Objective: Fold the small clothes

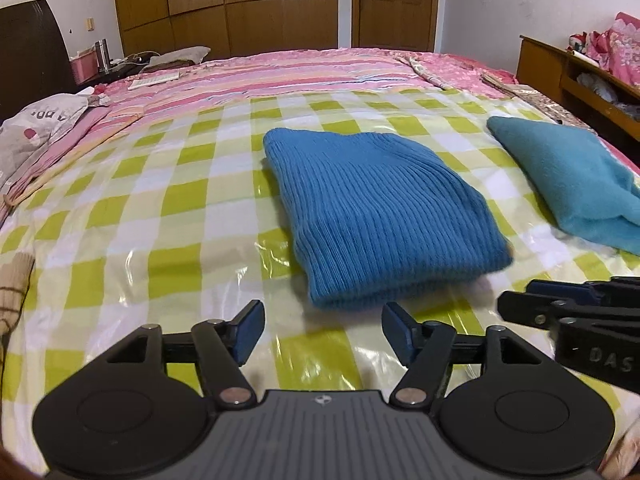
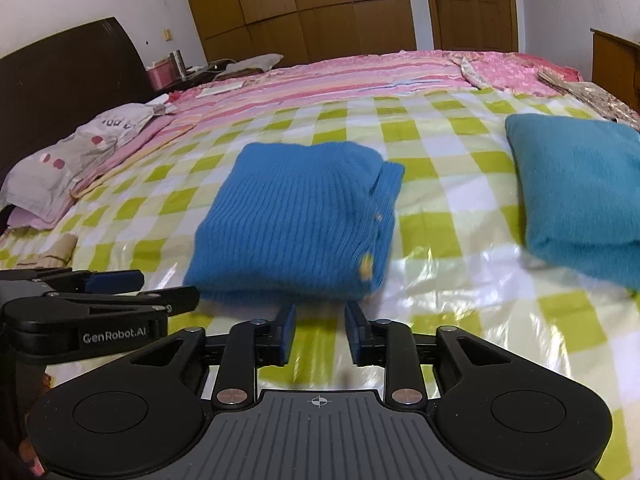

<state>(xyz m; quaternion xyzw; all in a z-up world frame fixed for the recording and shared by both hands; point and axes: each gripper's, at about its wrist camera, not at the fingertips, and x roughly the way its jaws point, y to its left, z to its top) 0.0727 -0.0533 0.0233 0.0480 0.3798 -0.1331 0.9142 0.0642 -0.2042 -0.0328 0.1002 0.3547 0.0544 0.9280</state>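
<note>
while both grippers gape empty, only the right wrist view shows the blue sweater's (image 2: 296,216) yellow buttons (image 2: 366,266).

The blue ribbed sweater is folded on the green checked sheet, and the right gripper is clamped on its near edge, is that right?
Not quite. The blue ribbed sweater is folded on the green checked sheet, but the right gripper is not clamped on it: the right wrist view shows its jaws apart, empty, just short of the near edge.

A ribbed knit blue sweater (image 1: 380,216) lies on glossy, crinkled checked plastic sheet (image 1: 160,208); wardrobe (image 1: 224,4) matt wood.
</note>
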